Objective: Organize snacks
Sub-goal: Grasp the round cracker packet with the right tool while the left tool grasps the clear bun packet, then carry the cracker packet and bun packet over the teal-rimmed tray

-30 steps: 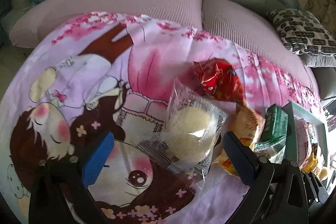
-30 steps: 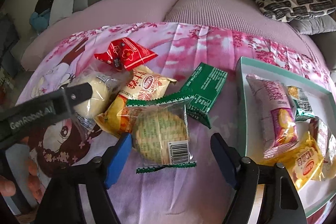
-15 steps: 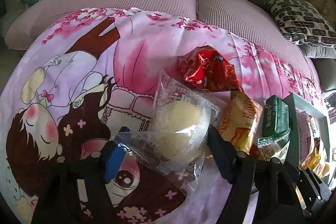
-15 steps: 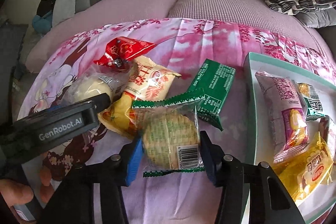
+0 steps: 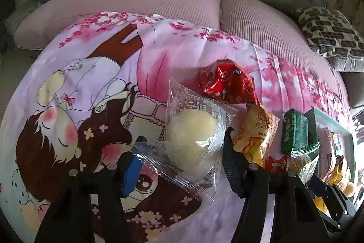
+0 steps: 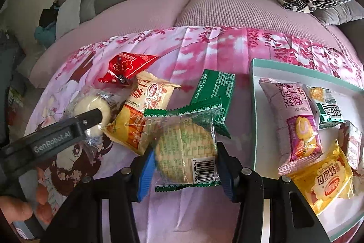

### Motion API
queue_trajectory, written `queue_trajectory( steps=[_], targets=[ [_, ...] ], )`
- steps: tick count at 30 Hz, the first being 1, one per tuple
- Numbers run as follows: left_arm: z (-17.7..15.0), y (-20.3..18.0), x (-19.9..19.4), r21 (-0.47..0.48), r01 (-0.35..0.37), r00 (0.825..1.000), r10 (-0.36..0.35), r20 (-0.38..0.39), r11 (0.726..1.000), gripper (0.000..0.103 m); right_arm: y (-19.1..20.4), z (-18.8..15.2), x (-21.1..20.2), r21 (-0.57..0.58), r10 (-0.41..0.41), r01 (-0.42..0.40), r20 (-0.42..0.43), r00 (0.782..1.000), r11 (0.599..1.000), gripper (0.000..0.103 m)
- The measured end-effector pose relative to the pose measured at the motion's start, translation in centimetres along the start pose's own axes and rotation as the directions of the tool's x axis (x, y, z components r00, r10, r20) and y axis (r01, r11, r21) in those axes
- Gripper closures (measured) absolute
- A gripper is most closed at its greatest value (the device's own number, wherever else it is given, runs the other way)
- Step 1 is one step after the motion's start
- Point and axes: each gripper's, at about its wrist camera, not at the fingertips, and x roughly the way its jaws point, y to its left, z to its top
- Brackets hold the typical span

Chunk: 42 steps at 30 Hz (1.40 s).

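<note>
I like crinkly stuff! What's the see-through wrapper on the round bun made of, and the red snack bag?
The bun's wrapper looks like thin clear plastic film: you can see the pale bun through it, and it creases and glints. The red snack bag seems to be glossy printed plastic or foil; its shiny crumpled folds suggest that.

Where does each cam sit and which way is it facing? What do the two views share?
Left wrist: on the left tongs, angled down over the cartoon cloth toward the sofa; its fingers have just been closing around the clear-wrapped pale bun.
Right wrist: on the right tongs, same downward tilt; fingers clamp the green-edged biscuit pack, white tray at right; the left tongs and the person's fingertips show at lower left.
Shared: bun, red packet, yellow packet, green packet, tray, sofa.
</note>
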Motion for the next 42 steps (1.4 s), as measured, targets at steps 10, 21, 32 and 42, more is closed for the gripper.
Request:
queue_trajectory(
  steps=[10, 21, 32, 42],
  targets=[
    [0.5, -0.5, -3.2, 0.007, 0.017, 0.996, -0.018, 0.083, 1.0, 0.041, -0.6, 0.5, -1.7, 0.012, 0.003, -0.003, 0.042, 0.999, 1.0, 0.05],
    [1.2, -2.8, -6.6, 0.04, 0.072, 0.984, -0.077, 0.16, 0.997, 0.041, -0.8, 1.0, -4.1, 0.01, 0.004, -0.005, 0.102, 0.995, 1.0, 0.05],
    [0.8, -6.7, -8.4, 0.101, 0.142, 0.97, -0.159, 0.185, 0.985, 0.041, -3.1, 1.4, -6.7, 0.062, -0.03, 0.019, 0.168, 0.985, 0.998, 0.05],
    [-0.9, -13.1, -9.2, 0.234, 0.195, 0.959, -0.235, 0.157, 0.952, 0.041, -9.7, 1.1, -9.3, 0.202, -0.173, 0.132, 0.202, 0.964, 0.971, 0.05]
  ],
)
